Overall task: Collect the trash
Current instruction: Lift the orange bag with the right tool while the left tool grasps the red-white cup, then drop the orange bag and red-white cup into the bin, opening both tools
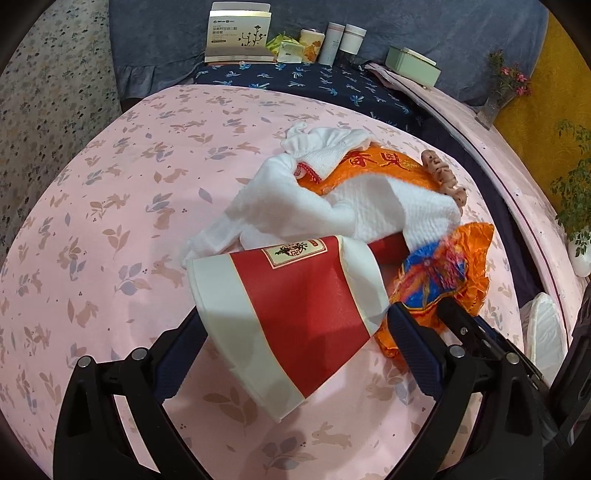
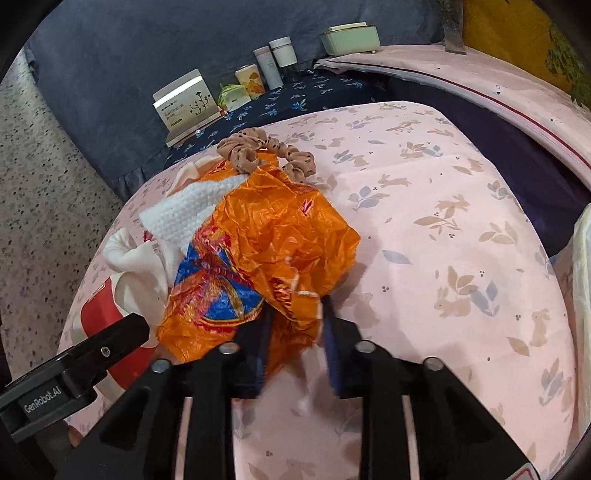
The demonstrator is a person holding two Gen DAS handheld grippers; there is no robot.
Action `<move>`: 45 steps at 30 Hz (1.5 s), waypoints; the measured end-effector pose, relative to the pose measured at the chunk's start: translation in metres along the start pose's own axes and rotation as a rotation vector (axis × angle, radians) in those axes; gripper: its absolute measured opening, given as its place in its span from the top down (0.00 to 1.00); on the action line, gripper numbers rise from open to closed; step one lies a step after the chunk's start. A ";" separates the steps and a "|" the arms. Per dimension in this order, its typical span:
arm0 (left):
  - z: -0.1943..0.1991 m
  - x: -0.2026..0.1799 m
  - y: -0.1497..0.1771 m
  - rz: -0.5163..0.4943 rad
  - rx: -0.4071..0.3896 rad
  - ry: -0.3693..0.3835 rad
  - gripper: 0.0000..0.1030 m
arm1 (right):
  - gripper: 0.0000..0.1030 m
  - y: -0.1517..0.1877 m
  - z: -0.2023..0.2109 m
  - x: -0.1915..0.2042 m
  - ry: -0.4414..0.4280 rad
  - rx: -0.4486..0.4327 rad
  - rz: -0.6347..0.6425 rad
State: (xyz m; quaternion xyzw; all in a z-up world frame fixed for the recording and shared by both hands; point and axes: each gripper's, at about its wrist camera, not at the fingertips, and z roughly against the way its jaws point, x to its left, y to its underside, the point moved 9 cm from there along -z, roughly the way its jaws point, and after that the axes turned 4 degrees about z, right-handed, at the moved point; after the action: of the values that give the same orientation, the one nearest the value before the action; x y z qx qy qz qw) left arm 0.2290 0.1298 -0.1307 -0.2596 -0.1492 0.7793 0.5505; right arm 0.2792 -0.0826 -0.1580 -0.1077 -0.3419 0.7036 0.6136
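My left gripper (image 1: 295, 325) is shut on a red and white paper cup (image 1: 295, 314), which lies tilted on its side between the fingers above the pink tablecloth. My right gripper (image 2: 297, 314) is shut on a crumpled orange and blue wrapper (image 2: 273, 240); the wrapper (image 1: 443, 280) shows in the left wrist view just right of the cup. White crumpled tissues (image 1: 295, 206) and a second orange wrapper (image 1: 380, 166) lie behind the cup. The tissues (image 2: 181, 214) sit left of the wrapper in the right wrist view, and the cup (image 2: 107, 310) is at lower left.
A brown scrunchie (image 2: 266, 151) lies behind the pile. A box (image 1: 238, 35), small packets, tins and bottles (image 1: 341, 42) and a green case (image 1: 412, 64) stand on the dark blue cloth at the back. A white plastic item (image 1: 543, 332) sits at the right edge.
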 end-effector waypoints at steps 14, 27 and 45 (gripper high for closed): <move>0.028 -0.053 0.015 -0.085 -0.028 0.055 0.10 | 0.88 -0.010 0.092 -0.048 0.086 -0.172 -0.037; 0.062 -0.167 0.045 -0.281 -0.067 0.138 0.10 | 0.88 -0.010 0.176 -0.136 0.239 -0.274 -0.127; 0.063 -0.302 0.107 -0.521 -0.017 0.269 0.10 | 0.87 0.034 0.226 -0.259 0.435 -0.263 -0.280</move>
State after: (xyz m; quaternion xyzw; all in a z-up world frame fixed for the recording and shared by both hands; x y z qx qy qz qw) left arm 0.1879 -0.1868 -0.0616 -0.3181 -0.1429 0.5691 0.7446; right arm 0.1813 -0.4050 -0.0800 -0.2865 -0.3019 0.5219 0.7446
